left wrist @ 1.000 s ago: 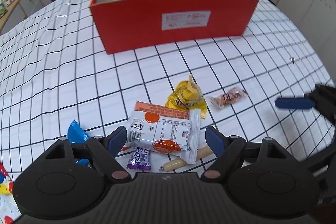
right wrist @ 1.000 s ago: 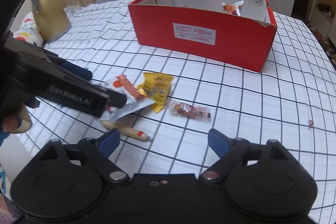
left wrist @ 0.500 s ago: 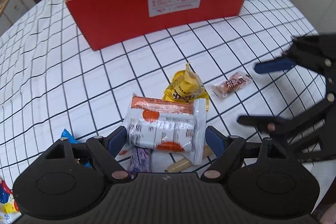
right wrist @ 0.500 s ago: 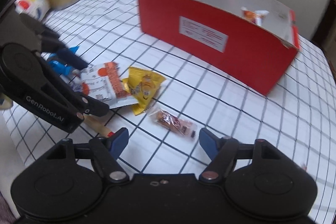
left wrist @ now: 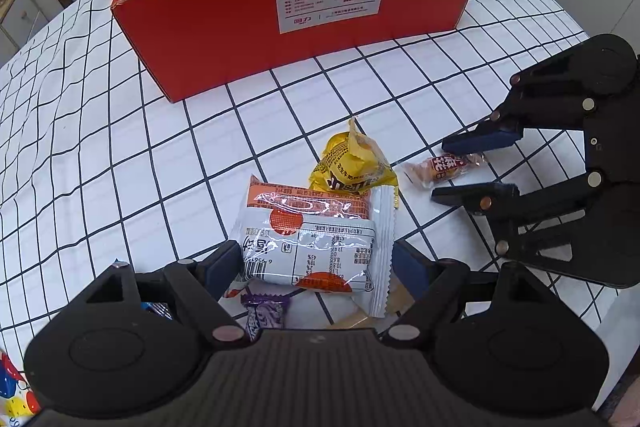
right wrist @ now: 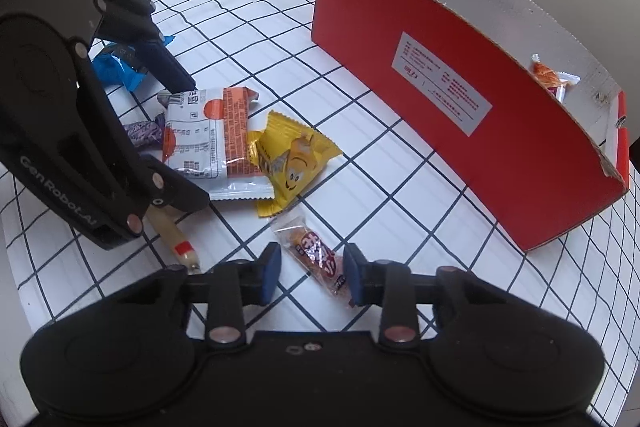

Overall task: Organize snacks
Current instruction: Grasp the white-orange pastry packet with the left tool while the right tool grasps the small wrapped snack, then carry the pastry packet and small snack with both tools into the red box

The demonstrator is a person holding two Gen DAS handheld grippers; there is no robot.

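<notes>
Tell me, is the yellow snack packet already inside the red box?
No, the yellow packet lies on the tablecloth outside the red box.

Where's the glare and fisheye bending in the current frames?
Left wrist view: white glare streaks on the clear wrap of the white-and-orange snack pack; the red box top edge bows. Right wrist view: no strong glare; the box wall curves, tablecloth grid lines warp.

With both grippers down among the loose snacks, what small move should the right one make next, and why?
Probably close the right gripper on the small clear-wrapped snack. The jaws are open and the packet lies between them on the tablecloth, apart from the yellow packet. Once held, it can go into the red box.
</notes>
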